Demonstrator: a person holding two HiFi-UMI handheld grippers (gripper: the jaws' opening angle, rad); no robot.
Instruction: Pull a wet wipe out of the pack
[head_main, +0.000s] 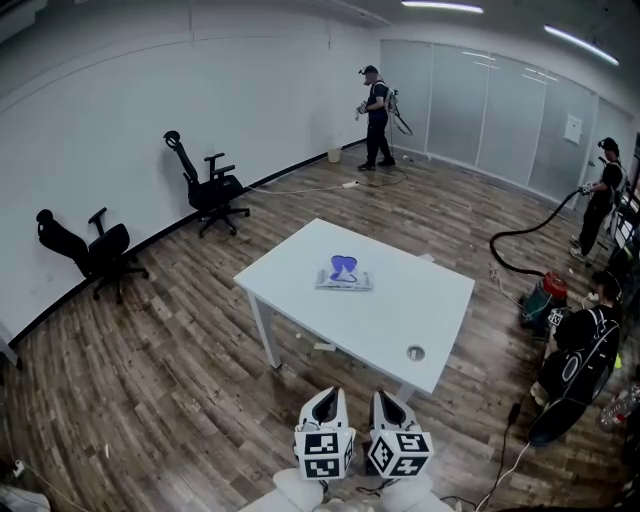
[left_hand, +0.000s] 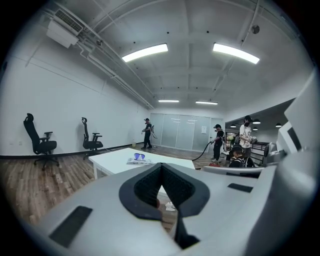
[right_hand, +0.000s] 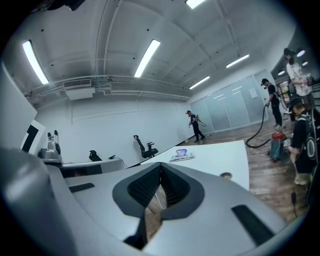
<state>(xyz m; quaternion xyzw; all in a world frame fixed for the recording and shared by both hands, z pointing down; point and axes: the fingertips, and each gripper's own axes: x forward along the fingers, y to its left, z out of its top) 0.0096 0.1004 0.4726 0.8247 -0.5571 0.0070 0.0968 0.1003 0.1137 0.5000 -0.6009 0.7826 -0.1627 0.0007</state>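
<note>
Plastic-wrapped flat wipe pack (head_main: 344, 279) on the white worktop (head_main: 430, 305) looks light and slippery; pinch its raised blue tuft (head_main: 344, 265). Left tool (head_main: 325, 404) and right tool (head_main: 390, 404): jaws together, empty.

My head camera looked steeply down from well back of the white table (head_main: 420, 290). The cameras riding the left gripper (left_hand: 161, 167) and right gripper (right_hand: 161, 167) faced forward along their jaws, slightly upward; all three views shared that distant table.
</note>
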